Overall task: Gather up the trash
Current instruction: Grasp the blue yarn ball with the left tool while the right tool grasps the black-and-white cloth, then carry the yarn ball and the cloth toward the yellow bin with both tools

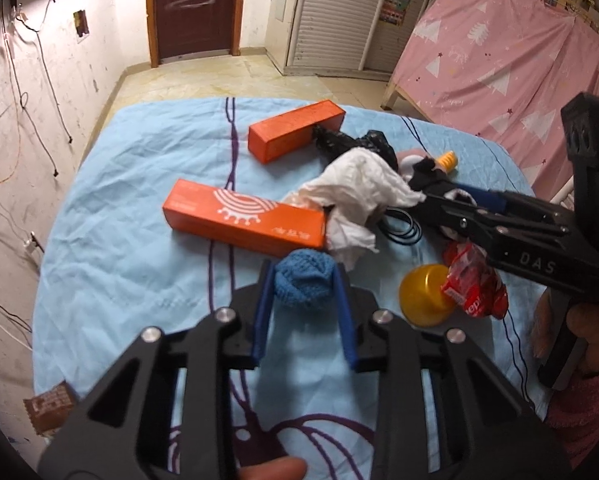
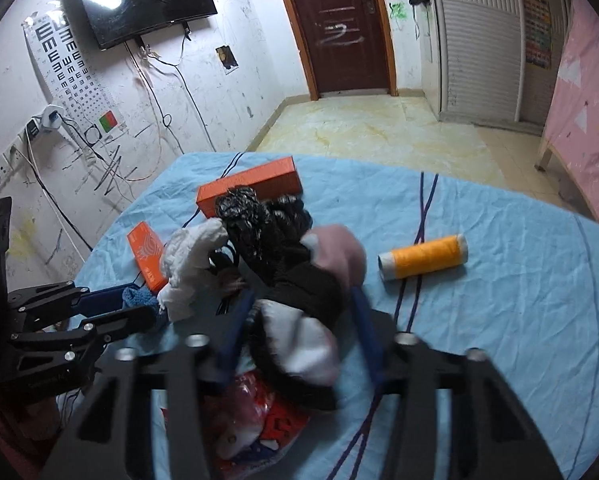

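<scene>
Between the left gripper's (image 1: 305,276) blue fingers (image 1: 263,312) sits a blue knitted ball (image 1: 305,282): pads close on both its sides, nearly shut, looks gripped, ball resting on the blue sheet (image 1: 119,220). Right gripper (image 2: 303,320) is about half closed around a black/pink/white soft bundle (image 2: 299,312), maybe a sock or plush; fingers (image 2: 365,328) stand at its sides, but the blur hides whether the pads press, so can't tell if it's held.

Progress, my read: early. No bin or bag in either view, nothing visibly collected; all items lie on the surface w/ the sheet, clustered mid-sheet. Two grasps underway, everything else left.

Count, as far as visible:
- orange boxes: 2, near box (image 1: 243,220) & far box (image 1: 297,130)
- crumpled white tissue (image 1: 363,192): 1
- black plastic bag (image 2: 259,220): 1
- red snack wrapper (image 1: 475,284): 1
- yellow round lid/cup (image 1: 423,294): 1, touching the wrapper
- orange thread spool (image 2: 423,258): 1, well apart to the right
- black rings/bands (image 1: 401,228): several, exact no. unclear
- brown snack packet (image 1: 49,406): 1, at the sheet's near-left edge
</scene>
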A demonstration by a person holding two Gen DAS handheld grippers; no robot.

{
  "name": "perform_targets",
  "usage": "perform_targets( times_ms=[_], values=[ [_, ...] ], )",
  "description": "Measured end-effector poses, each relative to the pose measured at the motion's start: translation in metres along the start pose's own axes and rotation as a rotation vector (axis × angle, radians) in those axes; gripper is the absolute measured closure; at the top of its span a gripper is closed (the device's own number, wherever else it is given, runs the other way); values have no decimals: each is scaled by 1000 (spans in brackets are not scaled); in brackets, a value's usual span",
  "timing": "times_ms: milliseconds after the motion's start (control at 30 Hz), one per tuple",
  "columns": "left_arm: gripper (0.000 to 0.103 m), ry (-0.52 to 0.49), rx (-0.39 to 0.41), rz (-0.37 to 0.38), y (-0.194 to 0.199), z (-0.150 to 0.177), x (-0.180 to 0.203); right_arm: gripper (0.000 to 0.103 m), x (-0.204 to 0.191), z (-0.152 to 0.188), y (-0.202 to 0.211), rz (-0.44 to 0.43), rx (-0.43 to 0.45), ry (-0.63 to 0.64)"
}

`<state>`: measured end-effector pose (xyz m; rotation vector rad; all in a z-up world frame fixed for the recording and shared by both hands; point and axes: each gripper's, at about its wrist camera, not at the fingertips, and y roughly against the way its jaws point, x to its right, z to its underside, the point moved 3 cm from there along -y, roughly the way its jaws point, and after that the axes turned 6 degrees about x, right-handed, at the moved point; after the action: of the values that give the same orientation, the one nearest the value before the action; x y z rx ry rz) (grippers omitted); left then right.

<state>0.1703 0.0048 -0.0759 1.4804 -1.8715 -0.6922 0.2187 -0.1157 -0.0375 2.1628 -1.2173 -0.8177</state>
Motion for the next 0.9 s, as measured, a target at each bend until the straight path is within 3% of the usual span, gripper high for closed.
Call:
perform_targets(
  times_ms=[500,900],
  values=[
    [77,-17,101,3,47,-10,9,70,3,-15,57,-38,166,-23],
    [77,-91,163,43,72,-21,63,70,38,-6,119,1,291,-80]
  ],
)
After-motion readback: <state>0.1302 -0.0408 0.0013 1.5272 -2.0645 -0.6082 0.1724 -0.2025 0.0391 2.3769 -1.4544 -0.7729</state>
